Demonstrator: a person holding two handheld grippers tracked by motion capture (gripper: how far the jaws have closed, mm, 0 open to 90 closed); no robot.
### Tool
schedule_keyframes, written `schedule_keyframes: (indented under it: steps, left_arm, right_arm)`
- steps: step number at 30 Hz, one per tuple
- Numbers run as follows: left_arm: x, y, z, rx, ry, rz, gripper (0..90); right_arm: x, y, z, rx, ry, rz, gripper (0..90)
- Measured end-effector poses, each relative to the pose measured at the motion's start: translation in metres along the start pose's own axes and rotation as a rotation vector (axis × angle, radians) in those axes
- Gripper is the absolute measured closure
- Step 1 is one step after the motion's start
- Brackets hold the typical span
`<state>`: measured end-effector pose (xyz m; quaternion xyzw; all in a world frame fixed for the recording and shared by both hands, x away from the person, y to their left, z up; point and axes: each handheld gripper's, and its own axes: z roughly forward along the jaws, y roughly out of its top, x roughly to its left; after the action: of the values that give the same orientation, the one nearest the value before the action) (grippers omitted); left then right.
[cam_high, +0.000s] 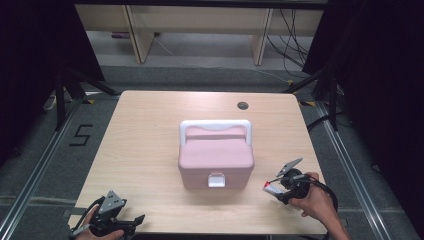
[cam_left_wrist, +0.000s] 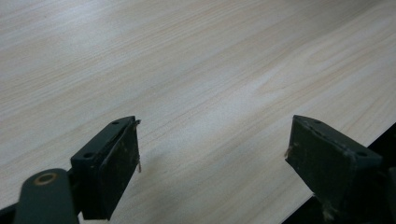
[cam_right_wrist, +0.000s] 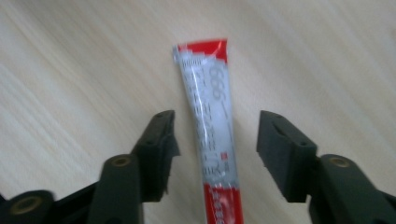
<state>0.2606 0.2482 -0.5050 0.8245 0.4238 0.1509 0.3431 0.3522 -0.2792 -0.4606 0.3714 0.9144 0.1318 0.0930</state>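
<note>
We've got the right gripper (cam_right_wrist: 212, 140) straddling the red-and-silver tube (cam_right_wrist: 210, 126), jaws parted and clear of it, the tube flat on the table (cam_high: 150, 125) at the pink box's (cam_high: 215, 155) four o'clock. The left gripper (cam_left_wrist: 212, 144) rests released at seven o'clock, presumably kept clear. The box is latched, contents hidden.

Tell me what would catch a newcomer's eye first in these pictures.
The pink box with its white handle and white latch stands out, sitting closed in the middle of the wooden table. Next comes the red and silver tube, lying flat on the table between the open jaws of the right tool, near the table's right front corner. The left tool hangs open over bare wood.
</note>
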Motion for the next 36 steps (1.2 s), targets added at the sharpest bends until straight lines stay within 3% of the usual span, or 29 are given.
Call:
schedule_keyframes:
  steps: [1,3,5,6,9,11,12,13,15,16,17,19,22,25,26,27,28,29,31,33,34,36]
  left_arm:
    - [-0.001,0.0,0.001,-0.014,-0.001,-0.016,15.8]
    - [0.0,0.0,-0.001,0.011,-0.001,0.002,15.8]
    - [0.0,0.0,0.0,0.002,-0.001,-0.005,15.8]
    - [-0.001,0.0,0.001,-0.009,0.0,-0.011,15.8]
    - [0.0,0.0,0.0,0.001,-0.002,-0.007,15.8]
    - [-0.001,-0.001,0.0,-0.017,0.0,-0.006,15.8]
    - [-0.001,0.0,0.0,-0.013,-0.003,-0.006,15.8]
    - [-0.001,0.0,0.0,-0.014,-0.002,-0.008,15.8]
    - [-0.001,0.0,0.0,-0.019,0.0,-0.004,15.8]
    - [0.001,0.001,0.001,-0.025,0.004,0.024,15.8]
    - [0.0,0.0,0.001,-0.021,0.001,0.004,15.8]
    - [0.0,0.0,0.0,0.003,-0.002,0.001,15.8]
    - [-0.002,0.001,0.0,-0.004,-0.002,-0.011,15.8]
    - [-0.002,0.001,0.0,-0.015,-0.005,-0.008,15.8]
    - [0.001,0.002,-0.001,-0.002,-0.003,0.017,15.8]
    - [-0.001,0.002,0.002,-0.039,0.002,-0.006,15.8]
    - [-0.003,0.001,0.002,-0.039,-0.009,-0.038,15.8]
    - [-0.003,0.001,0.002,-0.039,-0.008,-0.042,15.8]
    - [0.0,0.002,0.0,-0.005,-0.008,0.003,15.8]
    - [0.0,0.003,0.001,-0.001,-0.011,0.011,15.8]
    - [-0.001,0.003,0.001,0.003,-0.013,0.007,15.8]
    - [-0.001,0.002,0.001,0.005,-0.014,0.005,15.8]
  right_arm:
    - [0.003,0.001,-0.001,-0.025,-0.005,0.011,42.5]
    - [0.009,0.004,-0.004,-0.113,-0.01,0.052,39.5]
    - [0.013,0.005,-0.006,-0.199,-0.019,0.049,37.1]
    - [0.017,0.005,-0.005,-0.216,-0.017,0.069,36.4]
    - [0.023,0.006,-0.002,-0.25,-0.013,0.061,35.7]
    - [0.026,0.005,0.0,-0.294,-0.01,0.082,35.0]
    - [0.027,0.005,0.002,-0.314,-0.04,0.078,34.3]
    - [0.027,0.004,0.001,-0.304,-0.029,0.074,34.4]
    - [0.031,0.002,0.001,-0.334,-0.036,0.125,33.7]
    - [0.029,0.001,0.003,-0.346,-0.043,0.088,33.4]
    - [0.031,0.0,0.002,-0.347,-0.042,0.105,32.8]
    - [0.034,-0.001,0.003,-0.346,-0.041,0.118,31.7]
    - [0.035,0.0,0.006,-0.349,-0.061,0.103,30.1]
    - [0.038,0.0,0.008,-0.356,-0.062,0.093,28.7]
    - [0.039,0.0,0.008,-0.353,-0.061,0.095,28.5]
    - [0.039,-0.001,0.009,-0.356,-0.072,0.09,28.7]
    - [0.042,-0.002,0.008,-0.355,-0.078,0.104,28.8]
    - [0.042,-0.002,0.006,-0.356,-0.092,0.096,28.8]
    - [0.043,-0.003,0.005,-0.371,-0.106,0.087,28.6]
    - [0.044,-0.004,0.004,-0.383,-0.122,0.062,28.4]
    - [0.046,-0.005,0.003,-0.377,-0.107,0.086,28.4]
    - [0.048,-0.007,0.003,-0.377,-0.108,0.082,28.5]
